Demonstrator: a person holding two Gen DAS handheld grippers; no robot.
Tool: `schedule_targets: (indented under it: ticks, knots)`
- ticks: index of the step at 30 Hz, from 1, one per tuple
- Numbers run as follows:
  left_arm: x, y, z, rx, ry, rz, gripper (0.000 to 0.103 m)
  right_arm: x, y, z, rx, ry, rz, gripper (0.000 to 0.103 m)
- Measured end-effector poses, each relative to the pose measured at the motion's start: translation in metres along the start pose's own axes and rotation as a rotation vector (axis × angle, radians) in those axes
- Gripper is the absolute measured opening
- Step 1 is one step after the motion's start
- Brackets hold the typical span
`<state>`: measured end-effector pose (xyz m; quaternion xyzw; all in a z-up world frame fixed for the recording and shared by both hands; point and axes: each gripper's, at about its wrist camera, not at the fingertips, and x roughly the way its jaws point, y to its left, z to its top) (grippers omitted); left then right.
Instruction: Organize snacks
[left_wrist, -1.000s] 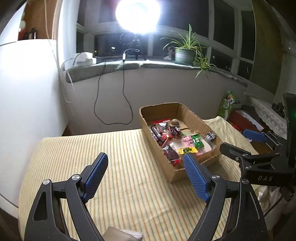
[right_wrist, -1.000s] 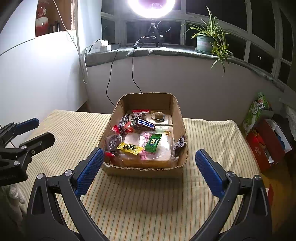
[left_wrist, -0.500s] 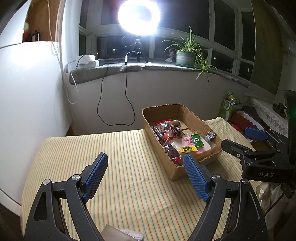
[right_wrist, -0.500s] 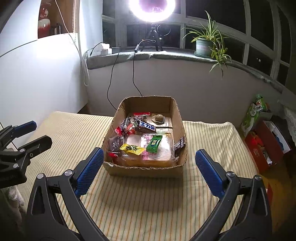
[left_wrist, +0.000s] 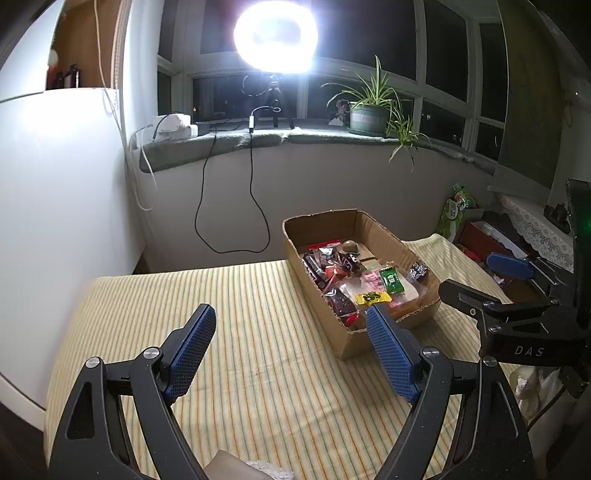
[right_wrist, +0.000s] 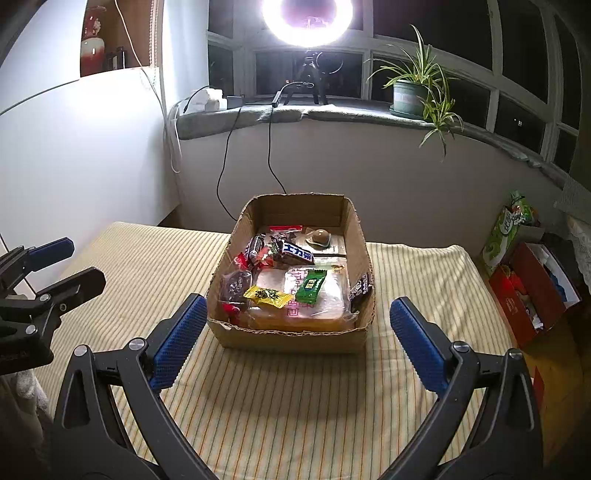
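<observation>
An open cardboard box (right_wrist: 291, 338) stands on the striped tablecloth (right_wrist: 295, 406), filled with several wrapped snacks: a yellow packet (right_wrist: 267, 295), a green packet (right_wrist: 311, 286), a dark bar with a blue-white label (right_wrist: 295, 254) and a large clear bag (right_wrist: 332, 310). My right gripper (right_wrist: 295, 332) is open, held just before the box's near wall, with nothing between its fingers. My left gripper (left_wrist: 291, 339) is open over bare cloth to the left of the box (left_wrist: 343, 343), also empty. The right gripper (left_wrist: 509, 284) shows at the right edge of the left wrist view.
A wall and a window sill with a ring light (right_wrist: 308, 18), cables and a potted plant (right_wrist: 410, 96) lie beyond the table. To the right, on the floor, stand a red box (right_wrist: 532, 291) and green bags (right_wrist: 511, 229). White wall panel at left.
Both views have drawn back and up slightly, so the box looks a little farther off. Both grippers stay open and empty.
</observation>
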<state>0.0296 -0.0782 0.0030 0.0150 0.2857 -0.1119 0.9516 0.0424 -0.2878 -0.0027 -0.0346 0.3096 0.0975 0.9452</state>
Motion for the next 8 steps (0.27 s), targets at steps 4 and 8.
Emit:
schedule_targets:
  ticks: [4,8]
  knots:
    - [-0.0004,-0.0008,-0.0004,0.003,-0.005,0.000,0.084,-0.0005,-0.0003,0.0001,-0.002,-0.001,0.001,0.101]
    - [0.0001,0.0007,-0.0023,-0.002,-0.005,-0.007,0.084,-0.0012,-0.0005,0.0003,-0.001,0.001,0.000,0.101]
